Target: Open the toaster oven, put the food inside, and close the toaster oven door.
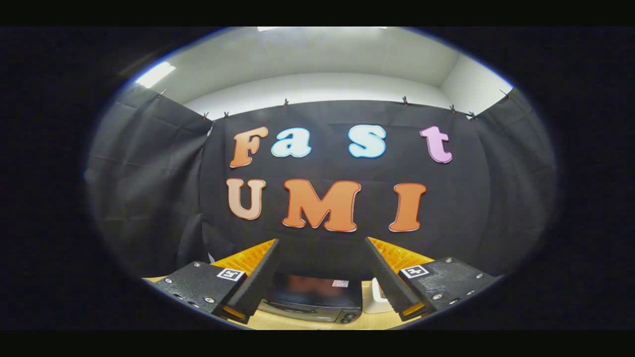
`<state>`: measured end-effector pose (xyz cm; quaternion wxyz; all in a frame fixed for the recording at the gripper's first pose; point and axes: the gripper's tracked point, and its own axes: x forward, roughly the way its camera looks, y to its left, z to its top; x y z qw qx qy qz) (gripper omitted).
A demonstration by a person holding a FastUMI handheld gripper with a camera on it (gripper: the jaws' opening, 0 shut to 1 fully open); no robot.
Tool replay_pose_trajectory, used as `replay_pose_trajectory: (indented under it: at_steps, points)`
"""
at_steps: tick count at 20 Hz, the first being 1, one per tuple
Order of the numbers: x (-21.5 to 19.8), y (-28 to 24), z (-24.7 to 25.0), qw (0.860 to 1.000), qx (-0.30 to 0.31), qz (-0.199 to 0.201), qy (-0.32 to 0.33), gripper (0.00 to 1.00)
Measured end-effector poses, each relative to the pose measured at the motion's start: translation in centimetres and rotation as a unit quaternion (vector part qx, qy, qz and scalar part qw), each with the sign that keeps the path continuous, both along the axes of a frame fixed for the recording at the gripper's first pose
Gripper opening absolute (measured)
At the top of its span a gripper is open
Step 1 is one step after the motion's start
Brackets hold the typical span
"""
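A black toaster oven (312,297) sits on a light wooden table (297,323), seen low between my two fingers and well beyond them. Its door looks closed, with a dark glass front and a knob at its lower right. My gripper (321,243) is open, the fingers spread wide with nothing between them, held high and pointing at the booth's back wall. A white object (375,300) stands just right of the oven, partly hidden behind my right finger (392,277); I cannot tell what it is.
Black cloth walls close the booth at the back and on both sides. Above them is a white ceiling with a light panel at the left.
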<state>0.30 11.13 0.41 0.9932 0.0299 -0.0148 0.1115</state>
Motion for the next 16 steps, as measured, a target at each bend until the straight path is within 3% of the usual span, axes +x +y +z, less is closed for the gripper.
replay_pose_trajectory:
  at_steps: [5,16]
  points:
    - [-0.7,0.3,3.3,0.999,0.012,0.015,-0.045,0.98]
    - [-1.1,-0.2,4.8,0.997,0.009,0.019,-0.079,0.99]
